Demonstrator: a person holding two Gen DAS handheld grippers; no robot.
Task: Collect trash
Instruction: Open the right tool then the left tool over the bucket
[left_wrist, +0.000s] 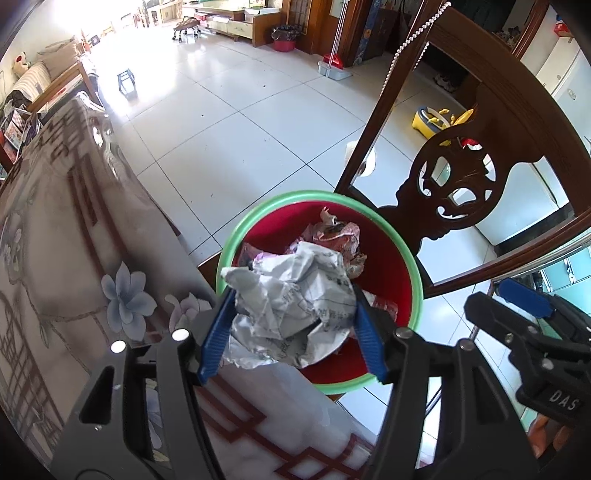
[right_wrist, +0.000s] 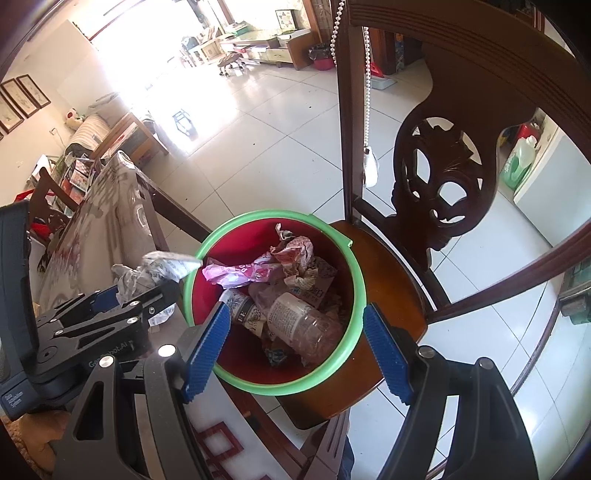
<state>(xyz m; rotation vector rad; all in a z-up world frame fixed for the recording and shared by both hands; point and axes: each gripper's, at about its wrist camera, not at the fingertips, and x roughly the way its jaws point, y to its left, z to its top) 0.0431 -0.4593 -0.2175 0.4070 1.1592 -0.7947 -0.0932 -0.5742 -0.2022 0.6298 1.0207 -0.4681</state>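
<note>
A ball of crumpled white printed paper (left_wrist: 291, 302) sits between the blue pads of my left gripper (left_wrist: 293, 291), which is shut on it and holds it over the near edge of a red bin with a green rim (left_wrist: 280, 199). In the right wrist view the left gripper (right_wrist: 147, 291) shows at the left, just outside the bin's rim (right_wrist: 258, 214), with the paper (right_wrist: 166, 266) sticking out. My right gripper (right_wrist: 297, 308) hangs open above the bin with nothing between its fingers. The bin holds a clear plastic bottle (right_wrist: 306, 325), a pink wrapper (right_wrist: 236, 273) and other scraps.
The bin stands on the seat (right_wrist: 384, 280) of a dark carved wooden chair (left_wrist: 454, 177). A table with a flowered glossy cover (left_wrist: 74, 258) lies to the left, close to the bin. White tiled floor (left_wrist: 240, 122) stretches beyond. A bead cord (right_wrist: 367, 92) hangs by the chair.
</note>
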